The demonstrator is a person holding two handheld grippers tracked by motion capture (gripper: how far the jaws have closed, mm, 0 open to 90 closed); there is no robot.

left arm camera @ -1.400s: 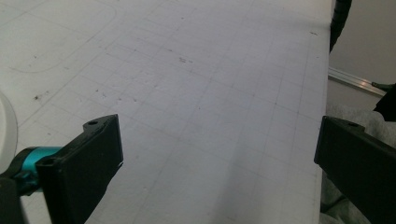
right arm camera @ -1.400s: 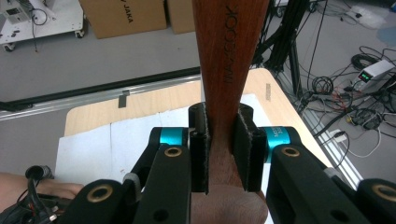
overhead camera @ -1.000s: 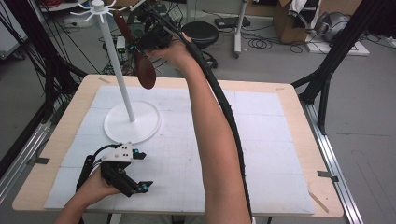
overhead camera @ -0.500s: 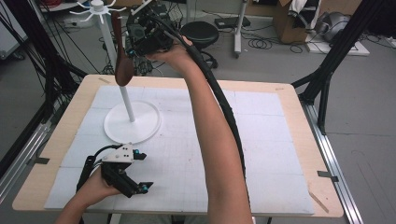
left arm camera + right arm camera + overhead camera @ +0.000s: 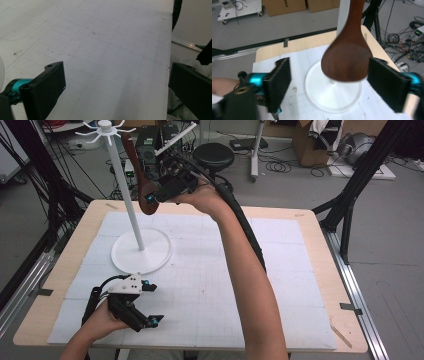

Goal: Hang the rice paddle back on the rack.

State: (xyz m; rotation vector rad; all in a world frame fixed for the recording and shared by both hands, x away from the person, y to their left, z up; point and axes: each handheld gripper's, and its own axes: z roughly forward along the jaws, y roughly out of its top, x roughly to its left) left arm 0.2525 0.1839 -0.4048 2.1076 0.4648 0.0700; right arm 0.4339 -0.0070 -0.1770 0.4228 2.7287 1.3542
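A dark wooden spoon (image 5: 146, 200) hangs bowl down beside the pole of the white hook stand (image 5: 126, 195), its handle top up at the stand's hook arms. My right gripper (image 5: 151, 200) is raised at the bowl. In the right gripper view the bowl (image 5: 347, 60) sits between the jaws of the right gripper (image 5: 330, 75), which have just been opening; a wide gap shows on one side, so the pads do not press it. My left gripper (image 5: 151, 302) rests open on the white mat near the front left, with nothing between the jaws of the left gripper (image 5: 117, 90).
The stand's round white base (image 5: 150, 262) sits on the gridded white mat (image 5: 215, 270) over a wooden table (image 5: 320, 270). A black cable runs along the right forearm. Black frame legs, a stool and boxes stand on the floor beyond the table.
The right gripper carried the spoon left to the stand's top, then sank a little. Its jaws went from shut on the spoon to standing apart. The left gripper has not moved.
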